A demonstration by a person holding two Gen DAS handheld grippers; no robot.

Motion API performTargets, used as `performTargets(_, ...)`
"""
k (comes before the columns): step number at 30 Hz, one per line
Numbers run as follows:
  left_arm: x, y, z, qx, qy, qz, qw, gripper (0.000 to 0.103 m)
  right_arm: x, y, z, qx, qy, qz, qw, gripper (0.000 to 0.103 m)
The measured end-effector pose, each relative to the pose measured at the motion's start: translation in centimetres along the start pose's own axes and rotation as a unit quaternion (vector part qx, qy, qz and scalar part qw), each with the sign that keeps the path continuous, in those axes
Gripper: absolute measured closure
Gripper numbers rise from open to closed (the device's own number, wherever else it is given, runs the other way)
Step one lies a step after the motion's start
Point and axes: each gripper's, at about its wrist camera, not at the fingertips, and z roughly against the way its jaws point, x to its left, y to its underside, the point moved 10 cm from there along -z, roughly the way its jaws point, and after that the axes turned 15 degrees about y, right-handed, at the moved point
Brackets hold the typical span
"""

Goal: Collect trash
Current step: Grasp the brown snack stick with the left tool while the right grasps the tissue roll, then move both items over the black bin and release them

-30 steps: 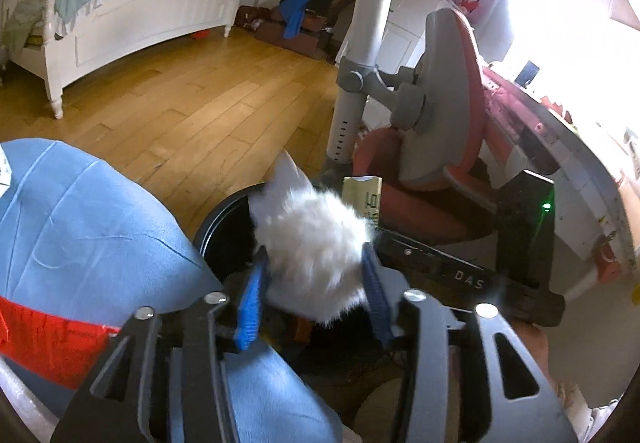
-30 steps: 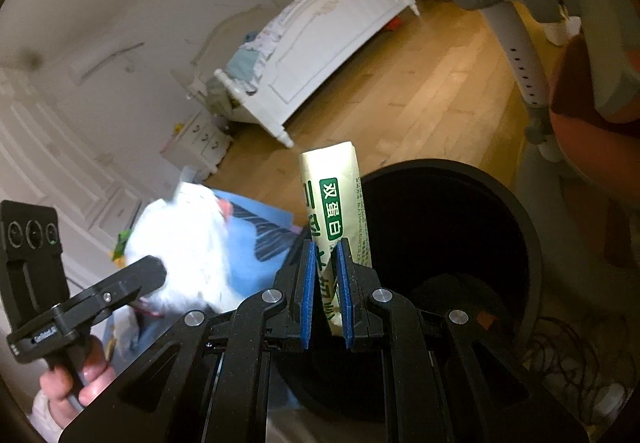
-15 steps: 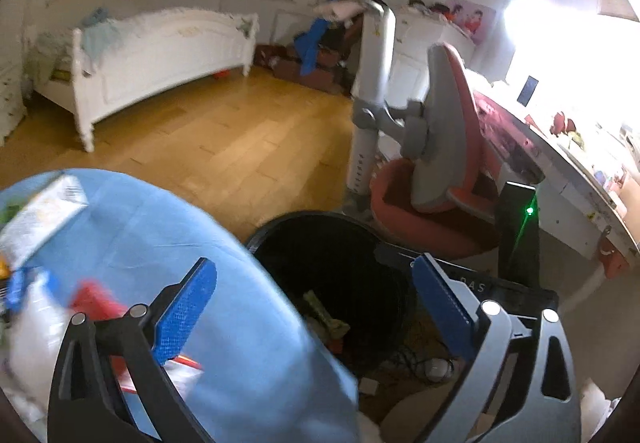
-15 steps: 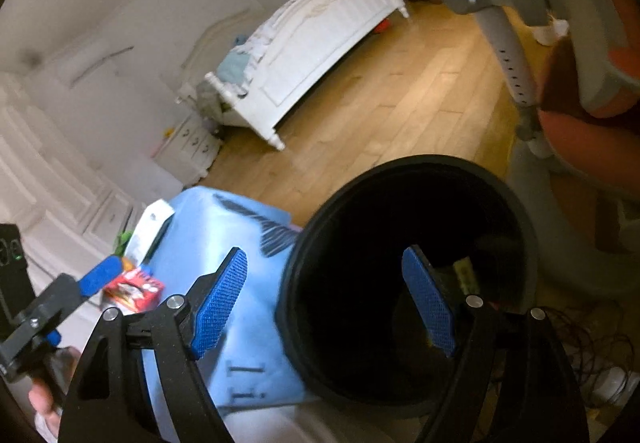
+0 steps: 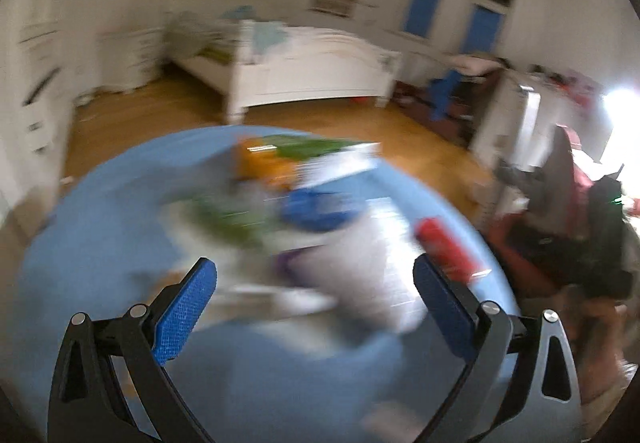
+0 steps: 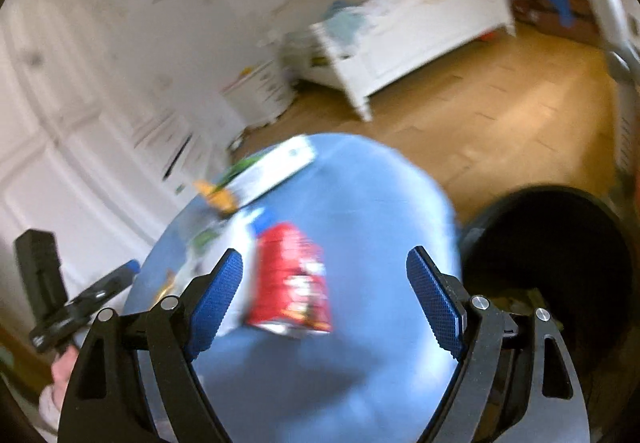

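Left gripper (image 5: 314, 301) jaws apart, empty, over blurred litter pile (image 5: 280, 211) on blue counter (image 6: 372, 203). Right gripper (image 6: 324, 291) jaws just opening, framing red packet (image 6: 290, 279), ready for pickup. Black bin (image 6: 560, 243) beside counter for short carry.

A red snack packet (image 6: 290, 283) with printed pictures lies flat on the blue table (image 6: 360, 203), apart from the other trash. Further back lies a long white packet (image 6: 276, 167), and beside it an orange wrapper (image 6: 218, 197) and something green (image 6: 240, 165). A blue item (image 5: 316, 209) and white crumpled pieces (image 5: 360, 275) lie in the blurred heap. The black round bin (image 6: 560, 243) stands open just beside the table's edge.
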Motion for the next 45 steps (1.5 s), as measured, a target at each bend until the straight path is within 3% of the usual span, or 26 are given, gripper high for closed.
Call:
performTargets(4, 6.0, 1.8, 1.7, 0.024, -0.071, 0.016, 0.9971, 0.008, 6.5, 0.3, -1.5, 0.012, -0.009, 0.084, 0.996, 0.013)
performTargets(6, 7.6, 2.7, 1.8, 0.041, -0.074, 0.023, 0.9962, 0.018, 9.1, 0.6, -2.8, 0.019, 0.007, 0.133, 0.991, 0.006)
performTargets(11, 9.6, 4.0, 0.5, 0.085, -0.07, 0.031, 0.9935, 0.034, 11.6, 1.7, -7.9, 0.07, 0.087, 0.233, 0.966, 0.005)
performTargets(15, 10.0, 4.9, 0.1, 0.113, -0.069, 0.033, 0.9906, 0.046, 12.1, 3.0, -9.1, 0.077, 0.119, 0.313, 0.939, 0.005)
performTargets(17, 10.3, 5.0, 0.2, 0.114, -0.074, 0.029, 0.9903, 0.053, 12.8, 4.2, -9.3, 0.089, 0.11, 0.347, 0.927, 0.006)
performTargets(19, 10.8, 4.8, 0.3, 0.113, -0.083, 0.028, 0.9897, 0.069, 13.0, 5.3, -9.6, 0.103, 0.107, 0.354, 0.923, 0.027)
performTargets(20, 11.2, 4.7, 0.4, 0.111, -0.082, 0.03, 0.9899, 0.082, 12.9, 5.7, -9.9, 0.116, 0.107, 0.349, 0.924, 0.039)
performTargets(24, 10.9, 4.3, 1.4, 0.083, -0.045, 0.041, 0.9947, 0.084, 13.1, 5.1, -8.8, 0.094, 0.091, 0.317, 0.939, 0.05)
performTargets(29, 8.4, 3.3, 3.2, 0.038, -0.014, 0.04, 0.9984, 0.084, 13.5, 2.1, -3.9, 0.044, 0.004, 0.219, 0.975, 0.051)
performTargets(31, 6.9, 2.5, 3.7, 0.024, 0.0, 0.037, 0.999, 0.084, 12.9, -0.1, -1.2, 0.014, -0.044, 0.152, 0.987, 0.051)
performTargets(34, 4.1, 0.9, 3.8, 0.008, 0.024, 0.026, 0.9993, 0.084, 11.0, -2.6, 1.4, -0.015, -0.067, 0.083, 0.994, 0.051)
performTargets(39, -3.0, -1.6, 2.1, -0.004, 0.079, -0.018, 0.9967, 0.084, 4.9, -4.6, 4.8, -0.062, -0.023, 0.034, 0.997, 0.051)
performTargets(45, -11.9, -2.7, -2.9, 0.023, 0.159, -0.054, 0.9856, 0.084, -2.9, -5.0, 5.9, -0.081, 0.025, -0.024, 0.996, 0.051)
